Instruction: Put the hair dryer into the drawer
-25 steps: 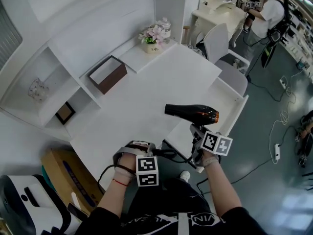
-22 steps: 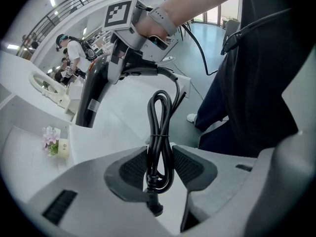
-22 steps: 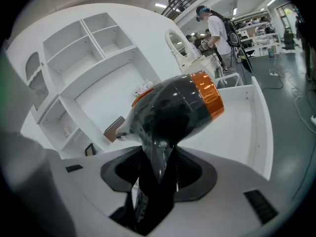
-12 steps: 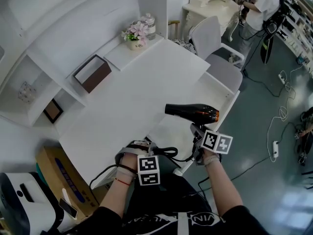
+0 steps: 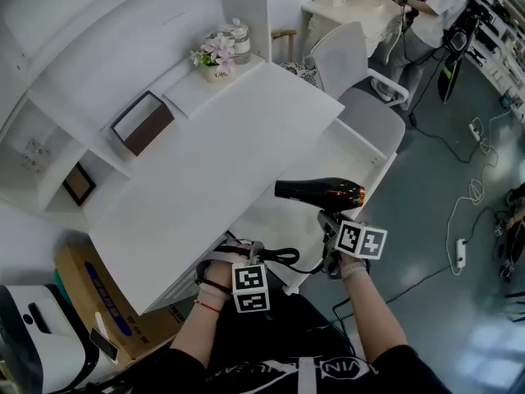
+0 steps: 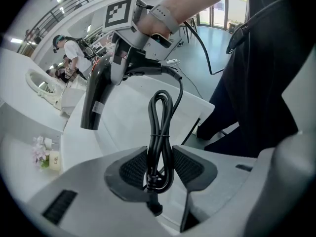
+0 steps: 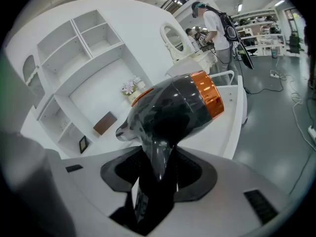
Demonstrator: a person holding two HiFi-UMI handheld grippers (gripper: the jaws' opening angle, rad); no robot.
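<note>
Almost nothing here gives you readable words.

In the head view, your dark top (image 5: 328, 373) at the bottom edge carries white capital letters, cut off by the frame and too broken to read as a word. The cardboard box (image 5: 98, 290) at lower left has blue print that is too small to read. The flower pot (image 5: 217, 73) at upper centre bears a small label with dark lettering that you cannot make out. The marker cube (image 5: 249, 289) at lower centre and the second marker cube (image 5: 362, 241) to its right show only black-and-white square codes, no letters. In the left gripper view, the hair dryer (image 6: 101, 83) at upper left wears a white sticker (image 6: 97, 107) whose print is illegible.
</note>
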